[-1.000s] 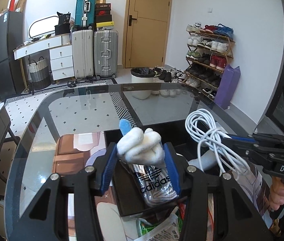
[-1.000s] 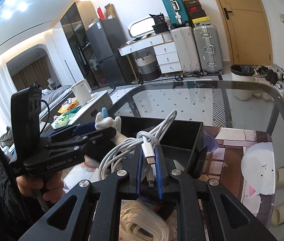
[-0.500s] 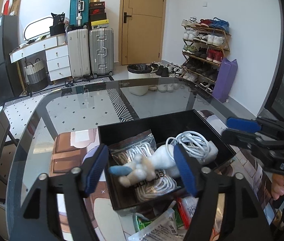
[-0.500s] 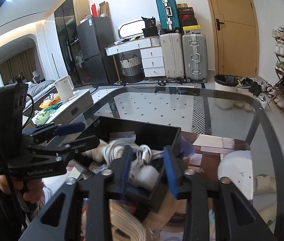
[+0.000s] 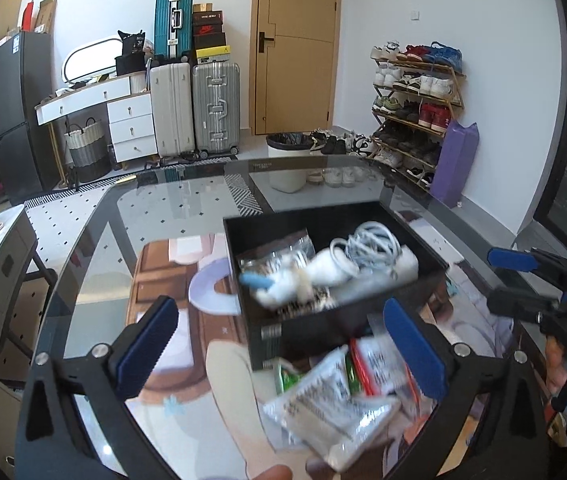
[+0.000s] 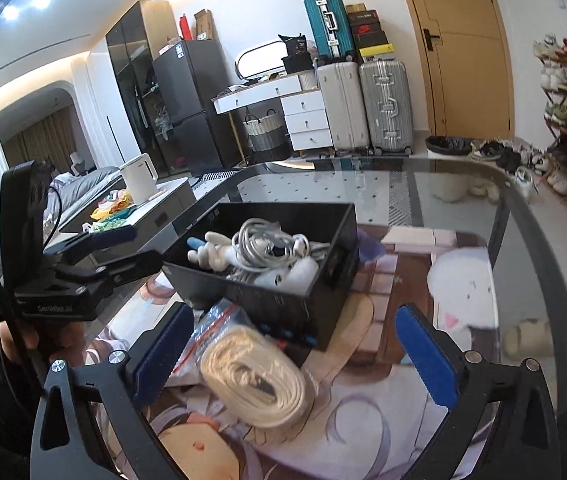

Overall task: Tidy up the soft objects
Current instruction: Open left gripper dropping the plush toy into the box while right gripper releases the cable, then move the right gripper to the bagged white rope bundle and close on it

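A black box point(image 5: 347, 320) stands on the glass table; it also shows in the right wrist view point(image 6: 279, 300). Inside lie a white plush toy with a blue tip point(image 5: 279, 286), a coiled white cable point(image 5: 371, 244) and bagged items. The toy point(image 6: 213, 252) and cable point(image 6: 261, 242) show in the right wrist view too. My left gripper point(image 5: 281, 342) is open and empty, pulled back before the box. My right gripper point(image 6: 295, 352) is open and empty, above a bagged cream strap roll point(image 6: 259, 380).
Plastic packets point(image 5: 339, 396) lie in front of the box near the table's front edge. The glass table point(image 5: 155, 216) covers a printed mat. Suitcases point(image 5: 195, 108), a shoe rack point(image 5: 415, 104) and a door stand behind.
Both grippers opened: the left let the plush toy drop into the box, the right let go of the cable. Both then pulled back from the box and opened wider.
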The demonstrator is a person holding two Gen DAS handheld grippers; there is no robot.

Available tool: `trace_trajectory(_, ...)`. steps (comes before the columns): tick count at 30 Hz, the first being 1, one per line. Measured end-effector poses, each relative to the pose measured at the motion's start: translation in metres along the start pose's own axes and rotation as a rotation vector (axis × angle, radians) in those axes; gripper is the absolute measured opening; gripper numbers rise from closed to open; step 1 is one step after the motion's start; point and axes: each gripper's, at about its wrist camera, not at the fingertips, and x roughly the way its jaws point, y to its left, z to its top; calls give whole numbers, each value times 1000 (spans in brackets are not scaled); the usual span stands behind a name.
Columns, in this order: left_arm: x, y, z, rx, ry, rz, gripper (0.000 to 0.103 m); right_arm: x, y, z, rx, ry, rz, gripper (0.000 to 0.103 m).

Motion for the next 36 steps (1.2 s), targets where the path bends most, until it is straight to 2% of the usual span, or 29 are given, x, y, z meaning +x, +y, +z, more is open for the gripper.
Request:
trace_trajectory(4, -4, -2, -14, 4, 18, -10, 103, -3, 0, -3, 19, 6, 15, 102)
trace_trajectory(13, -1, -6, -28, 22, 63, -8, 103, 7, 13, -9, -40, 66, 25, 102)
trace_trajectory(23, 9, -11, -38, 53, 114, -22, 103, 30, 26, -23, -99, 153, 28, 102)
trace_trajectory(36, 19, -17, -49, 81, 165, -54, 103, 46, 32, -32, -117, 212, 33, 102)
